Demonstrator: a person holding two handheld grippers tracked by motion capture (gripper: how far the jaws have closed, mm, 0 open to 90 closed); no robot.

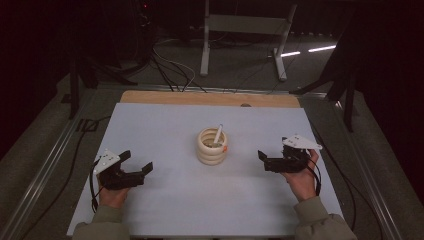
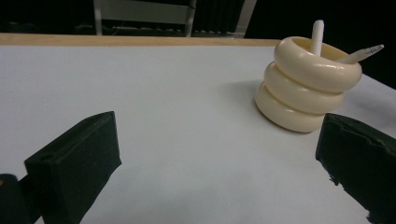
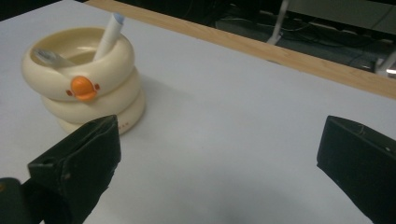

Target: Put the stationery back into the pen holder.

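**Both tongs wide and waiting either side of the duck-faced pen pot**

The work in hand looks like a reach toward the cream pen pot (image 1: 212, 146), a stack of three fat rings with an orange beak (image 3: 84, 87) on the side that faces the right gripper (image 1: 272, 161). To do it well, bring one gripper in level with the pot's rim rather than from above, and steady the pot with the other before lifting anything out: the stack is light-looking and may slide on the smooth white mat (image 1: 165, 200). The white pen (image 1: 218, 133) leans in the pot, so close on its shaft just above the rim, jaws square to it, and draw along its lean rather than straight up.

The left gripper (image 1: 136, 169) rests low on the mat with its jaws spread wide and nothing between them. The right gripper is likewise spread wide and empty.

The pot stands between the two tongs and a little farther from the person than either, well apart from both. From the left gripper it lies ahead and to its right; from the right gripper, ahead and to its left. A second, clear-tipped item (image 2: 360, 54) also rests in the pot; it may be another pen, though the view is too dim to be sure.
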